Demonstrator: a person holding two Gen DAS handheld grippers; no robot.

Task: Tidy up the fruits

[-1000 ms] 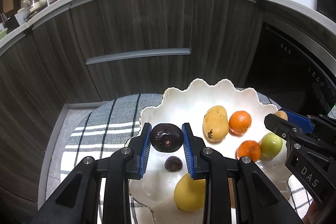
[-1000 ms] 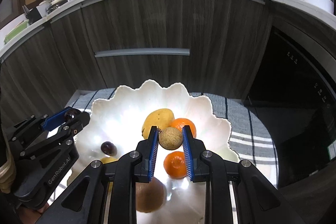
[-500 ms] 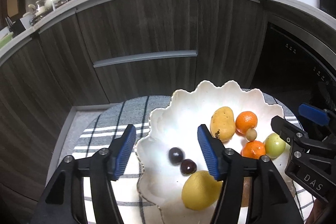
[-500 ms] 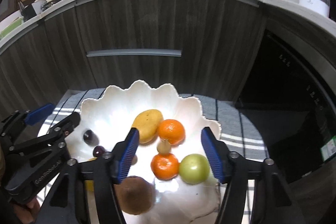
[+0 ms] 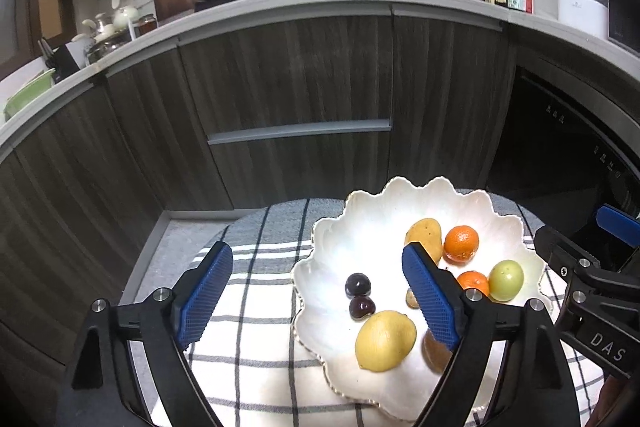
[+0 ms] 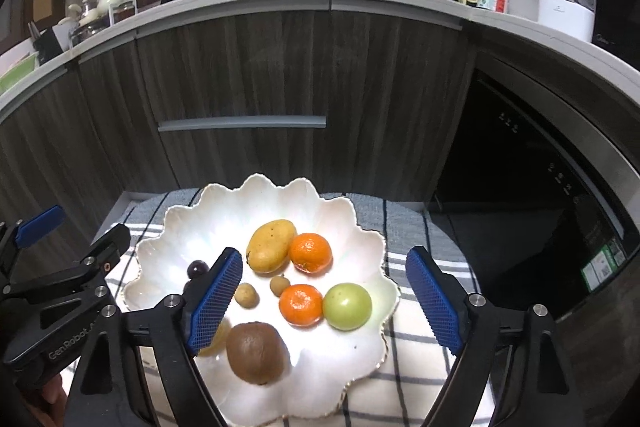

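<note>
A white scalloped plate [image 5: 500,223] [image 6: 360,223] holds a mango [image 6: 271,245], two oranges [image 6: 311,251], a green apple [image 6: 347,305], a kiwi [image 6: 256,352], two small longans [image 6: 245,295], a lemon [image 5: 385,339] and two dark plums [image 5: 357,283]. My left gripper [image 5: 316,255] hovers above the plate's left side, jaws opening, nothing pressed between the pads. My right gripper [image 6: 324,255] hangs over the plate's middle, jaws also opening and empty. Each gripper shows at the edge of the other's view.
The plate rests on a checked cloth [image 5: 256,291] over a small round table. Dark wood cabinets with a grey drawer handle [image 5: 300,133] stand behind, and a black appliance [image 6: 540,227] is at the right. The counter above carries a wok, a pot and bottles.
The left gripper let go of a dark plum and the right let go of a longan; both fruits now lie on the plate. Both jaws spread wide and both grippers drew back and up.
</note>
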